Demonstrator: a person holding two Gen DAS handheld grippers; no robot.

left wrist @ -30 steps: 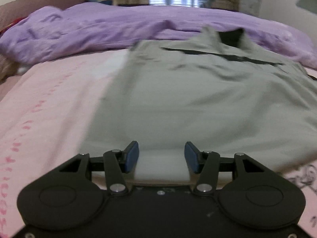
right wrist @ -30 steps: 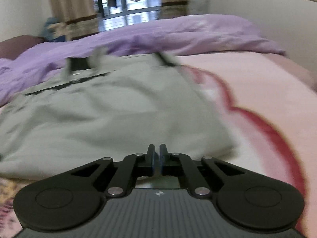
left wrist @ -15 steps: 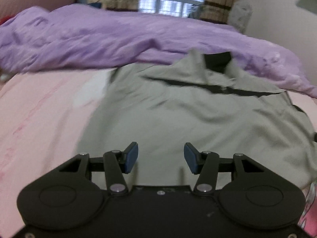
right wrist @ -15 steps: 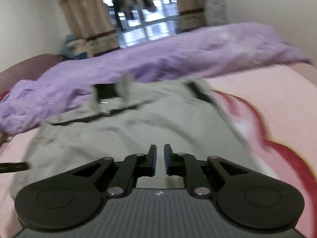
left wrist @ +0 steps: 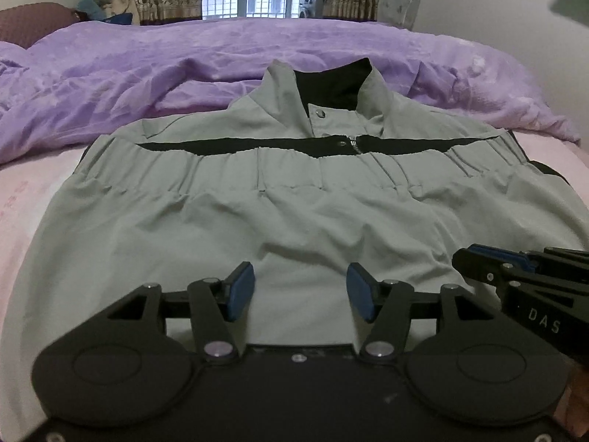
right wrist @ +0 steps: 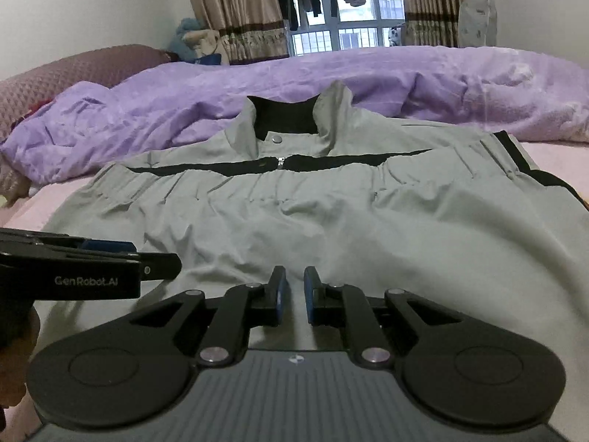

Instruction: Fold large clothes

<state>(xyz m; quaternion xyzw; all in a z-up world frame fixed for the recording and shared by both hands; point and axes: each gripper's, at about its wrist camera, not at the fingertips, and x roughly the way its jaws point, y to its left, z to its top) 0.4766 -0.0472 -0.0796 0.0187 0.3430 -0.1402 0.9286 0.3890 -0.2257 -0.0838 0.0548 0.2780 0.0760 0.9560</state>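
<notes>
A home bedroom: a bed with a pink sheet (left wrist: pixel 22 199) and rumpled purple duvet (left wrist: pixel 184 59), patterned curtains (right wrist: pixel 235 11) framing a barred window (right wrist: pixel 349 33), laundry hanging outside.

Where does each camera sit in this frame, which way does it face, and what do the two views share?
Left wrist: on the left claw, looking along its fingers over the grey jacket toward the window; its jaws are opening with nothing gripped, and the right claw enters from the right edge.
Right wrist: on the right claw, facing the same way; jaws narrowly apart with nothing between them, the left claw entering from the left edge.
Shared: the jacket, the purple duvet, the pink sheet, the window.
</notes>
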